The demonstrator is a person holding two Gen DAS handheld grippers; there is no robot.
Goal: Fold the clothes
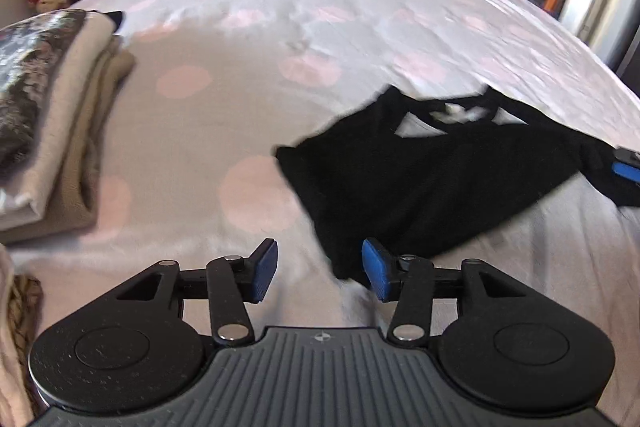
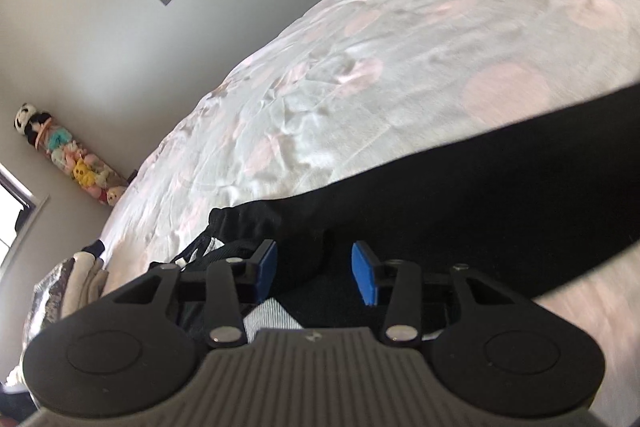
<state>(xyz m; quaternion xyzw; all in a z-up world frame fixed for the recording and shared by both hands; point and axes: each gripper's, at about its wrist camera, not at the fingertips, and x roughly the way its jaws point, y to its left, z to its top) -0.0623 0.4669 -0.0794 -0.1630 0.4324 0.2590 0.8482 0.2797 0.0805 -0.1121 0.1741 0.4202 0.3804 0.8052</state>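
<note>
Left wrist view: my left gripper (image 1: 319, 271) hovers low over the pale bedspread with pink dots (image 1: 240, 87), its blue pads spread wide with nothing between them. The black garment with white markings (image 1: 432, 179) lies crumpled on the bed ahead and to the right, its near corner just in front of the right-hand pad. A stack of folded beige and patterned clothes (image 1: 52, 119) sits at the left edge (blurred). The blue tip of my right gripper (image 1: 626, 169) shows at the garment's far right side.

Right wrist view: my right gripper (image 2: 314, 275) is tilted, wide open above the black garment (image 2: 480, 211), gripping nothing. A column of stuffed toys (image 2: 68, 159) hangs against the wall.
</note>
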